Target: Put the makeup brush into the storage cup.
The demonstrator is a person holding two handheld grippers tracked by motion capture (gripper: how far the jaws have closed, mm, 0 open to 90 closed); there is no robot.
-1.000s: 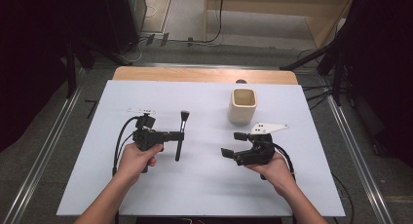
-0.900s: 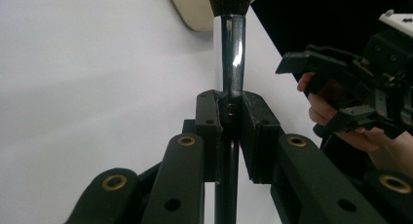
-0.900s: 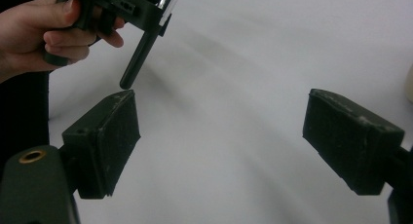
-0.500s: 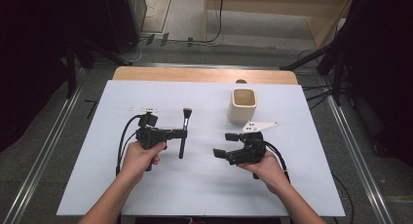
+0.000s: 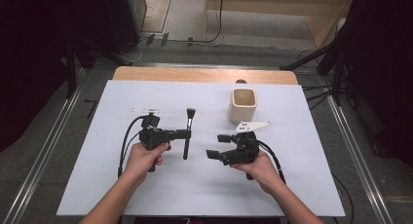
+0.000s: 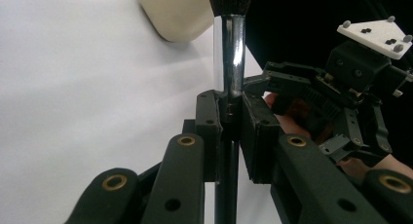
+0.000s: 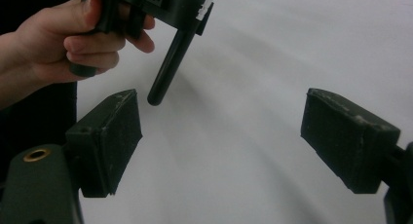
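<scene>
White table [image 5: 122,185] bears a cream cup [image 5: 242,106] beyond the brush [image 5: 188,131].

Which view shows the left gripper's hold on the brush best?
The left gripper view: the left gripper pads clamp the brush just below its chrome ferrule. The high view shows the brush small, crossing the jaws. The right gripper view shows its black handle end.

Left gripper [image 5: 186,133] clamps makeup brush [image 5: 187,131] mid-handle; right gripper [image 5: 217,146] gapes just beside it, cream cup [image 5: 242,105] behind on table [image 5: 146,195].
</scene>
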